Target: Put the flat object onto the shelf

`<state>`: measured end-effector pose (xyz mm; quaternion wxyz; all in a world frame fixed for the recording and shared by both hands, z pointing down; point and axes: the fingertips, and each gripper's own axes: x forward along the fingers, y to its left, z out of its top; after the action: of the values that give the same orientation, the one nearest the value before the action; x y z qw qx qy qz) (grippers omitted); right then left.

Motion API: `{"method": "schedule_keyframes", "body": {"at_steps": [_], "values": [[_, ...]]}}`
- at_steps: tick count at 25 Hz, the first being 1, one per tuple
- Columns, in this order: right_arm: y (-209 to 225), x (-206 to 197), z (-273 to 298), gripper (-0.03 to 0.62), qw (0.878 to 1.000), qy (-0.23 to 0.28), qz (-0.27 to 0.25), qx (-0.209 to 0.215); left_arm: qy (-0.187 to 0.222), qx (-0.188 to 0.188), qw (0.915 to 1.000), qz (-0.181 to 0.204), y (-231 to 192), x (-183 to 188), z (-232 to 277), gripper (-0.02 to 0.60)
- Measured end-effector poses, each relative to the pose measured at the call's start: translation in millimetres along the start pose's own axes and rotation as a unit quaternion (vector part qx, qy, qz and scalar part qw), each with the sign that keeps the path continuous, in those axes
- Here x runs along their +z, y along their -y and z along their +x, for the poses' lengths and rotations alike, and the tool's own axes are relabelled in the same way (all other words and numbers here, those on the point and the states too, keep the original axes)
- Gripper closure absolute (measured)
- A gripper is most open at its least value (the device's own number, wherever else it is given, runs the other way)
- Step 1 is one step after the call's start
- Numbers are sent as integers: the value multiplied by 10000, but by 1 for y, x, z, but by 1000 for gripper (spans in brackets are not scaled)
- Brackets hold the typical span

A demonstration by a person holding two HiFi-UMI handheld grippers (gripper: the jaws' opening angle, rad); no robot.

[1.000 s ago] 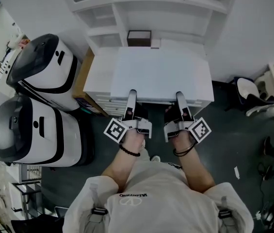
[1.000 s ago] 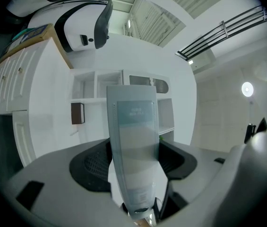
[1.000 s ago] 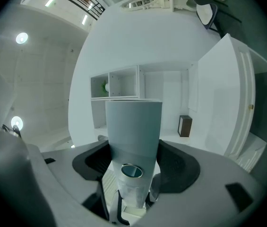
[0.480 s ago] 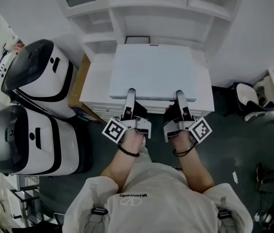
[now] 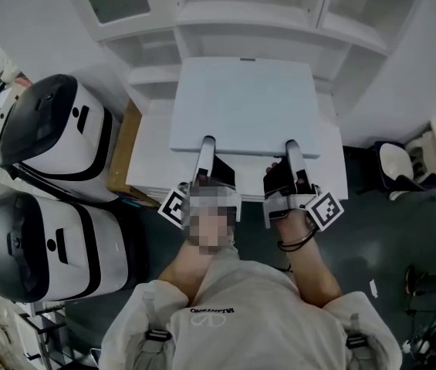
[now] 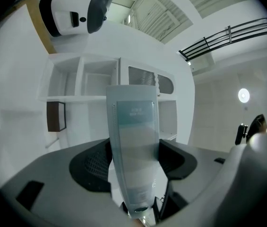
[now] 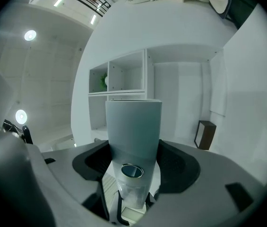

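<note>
A large flat white board hangs level in front of the white shelf unit, its far edge over the lower shelves. Both grippers hold its near edge: my left gripper is shut on the left part and my right gripper on the right part, each with one finger lying on top of the board. In the left gripper view a pale finger points at the shelf compartments. The right gripper view shows the same shelf beyond its finger.
A white drawer cabinet stands under the board. Two big white-and-black machines stand on the left, with a brown panel beside the cabinet. A small brown box sits on a shelf. A chair is at the right.
The board has risen and moved forward towards the shelf, and it now hides the brown box in the head view. Both grippers went with it, still gripping.
</note>
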<state>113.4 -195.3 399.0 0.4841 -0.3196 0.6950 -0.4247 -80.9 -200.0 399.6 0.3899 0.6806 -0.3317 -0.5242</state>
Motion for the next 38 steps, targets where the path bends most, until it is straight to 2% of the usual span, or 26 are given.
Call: {"method": "schedule_keyframes", "body": {"at_steps": [8, 16, 26, 38], "values": [[-6, 8, 75, 293, 9994, 213, -183, 225, -175, -298, 9994, -21, -2, 35, 75, 287], [-29, 10, 110, 293, 9967, 379, -453, 558, -337, -759, 9965, -62, 16, 55, 116, 287], [-31, 32, 164, 293, 9955, 512, -502, 619, -345, -819, 9960, -103, 13, 65, 169, 287], [-14, 65, 200, 292, 9972, 540, -262, 436, -317, -482, 9983, -40, 1, 57, 215, 287]]}}
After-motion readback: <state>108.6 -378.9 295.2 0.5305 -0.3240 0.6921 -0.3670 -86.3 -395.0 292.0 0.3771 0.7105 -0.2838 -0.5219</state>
